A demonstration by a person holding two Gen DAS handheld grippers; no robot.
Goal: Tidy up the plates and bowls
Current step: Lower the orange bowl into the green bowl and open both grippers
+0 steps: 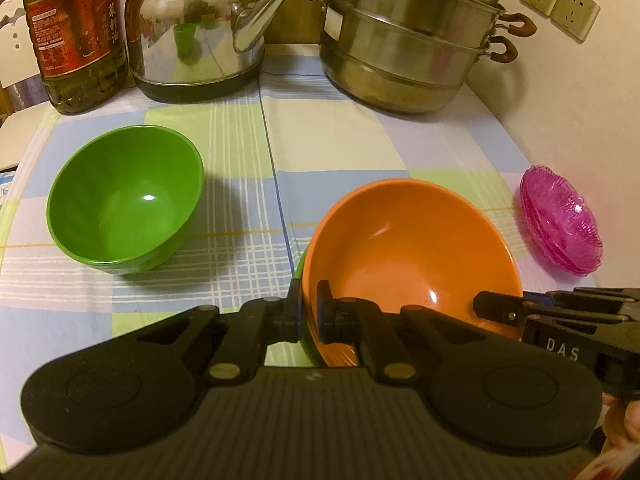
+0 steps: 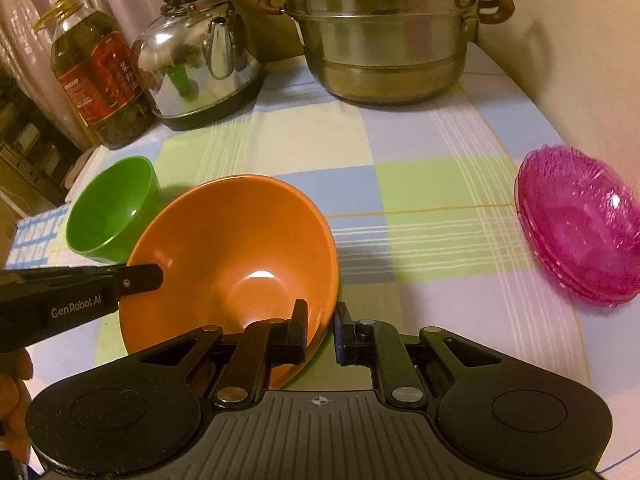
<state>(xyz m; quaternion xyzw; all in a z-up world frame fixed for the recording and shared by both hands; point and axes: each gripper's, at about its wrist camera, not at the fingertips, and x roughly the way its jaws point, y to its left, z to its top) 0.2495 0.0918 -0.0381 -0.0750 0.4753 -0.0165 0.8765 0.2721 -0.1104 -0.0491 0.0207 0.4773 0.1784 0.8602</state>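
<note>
Between both tools, each pinching opposite rims, sits a glossy orange bowl [image 1: 408, 248], tilted, smooth inside.

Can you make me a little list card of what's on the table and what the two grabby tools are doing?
surface: checked tablecloth
left tool: shut on orange bowl rim
right tool: shut on the opposite rim of the orange bowl
orange bowl: tilted, a green edge showing under it
green bowl: upright, empty, left of the orange one
pink dishes: small stack, far right
at the back: oil bottle, kettle, steamer pot
</note>
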